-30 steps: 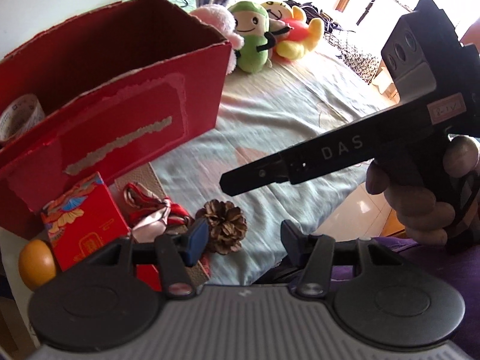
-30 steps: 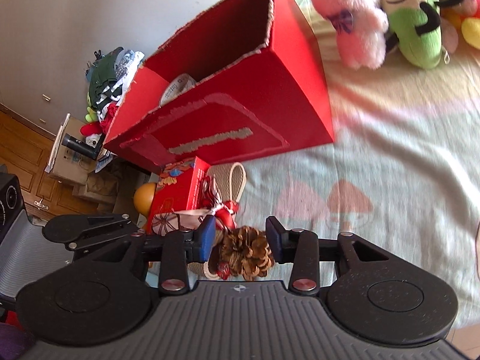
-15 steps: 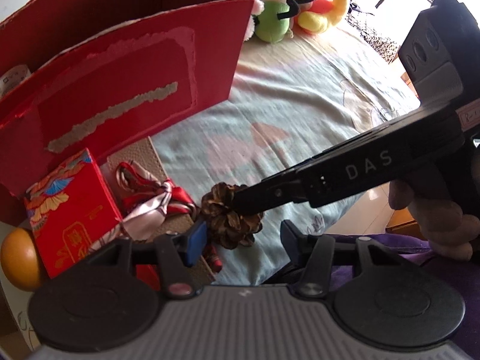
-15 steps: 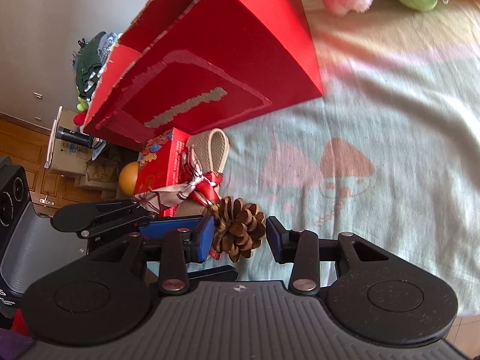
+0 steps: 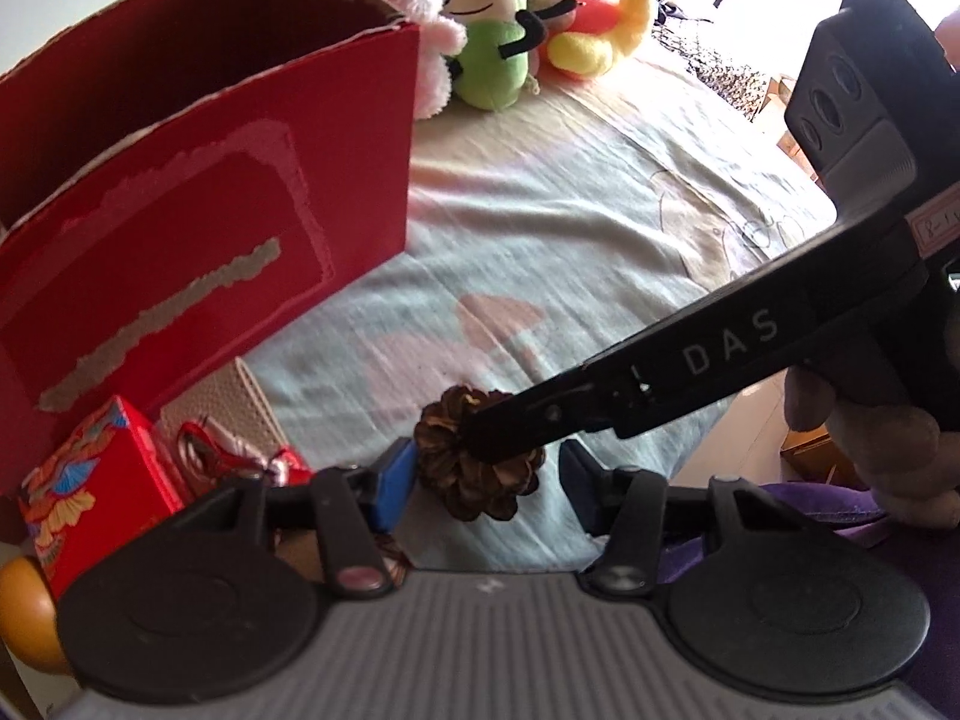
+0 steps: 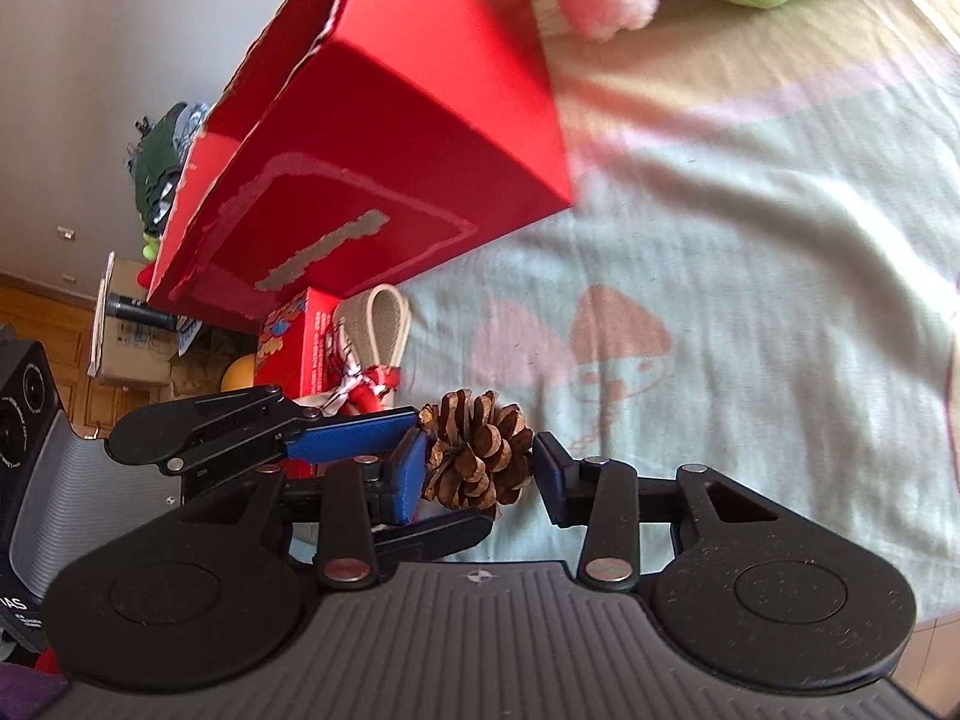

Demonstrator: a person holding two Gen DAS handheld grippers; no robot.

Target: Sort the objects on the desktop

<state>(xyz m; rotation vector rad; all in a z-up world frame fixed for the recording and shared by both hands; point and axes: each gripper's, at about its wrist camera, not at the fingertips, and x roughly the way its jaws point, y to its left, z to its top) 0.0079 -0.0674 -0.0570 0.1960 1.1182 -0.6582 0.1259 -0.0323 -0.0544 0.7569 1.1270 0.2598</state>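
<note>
A brown pine cone (image 6: pixel 477 450) lies on the pale printed cloth near its front edge. My right gripper (image 6: pixel 478 468) is around it, and both blue pads touch the cone's sides. In the left wrist view the right gripper's black fingers (image 5: pixel 510 426) cover part of the pine cone (image 5: pixel 480 480). My left gripper (image 5: pixel 486 480) stays open just behind the cone with nothing between its pads. A tall open red cardboard box (image 5: pixel 210 210) stands to the left. What lies inside it is hidden.
In front of the red box are a small patterned red carton (image 5: pixel 90 480), a red-and-white ribbon (image 5: pixel 228 456) on a beige pouch (image 5: pixel 240 402) and an orange ball (image 5: pixel 24 606). Plush toys (image 5: pixel 486 30) sit at the far end. A hand (image 5: pixel 870 438) holds the right gripper past the cloth's edge.
The right gripper came down from above the pine cone and now has it between its pads. Both cameras shifted closer to the cone. The left gripper stayed open.
</note>
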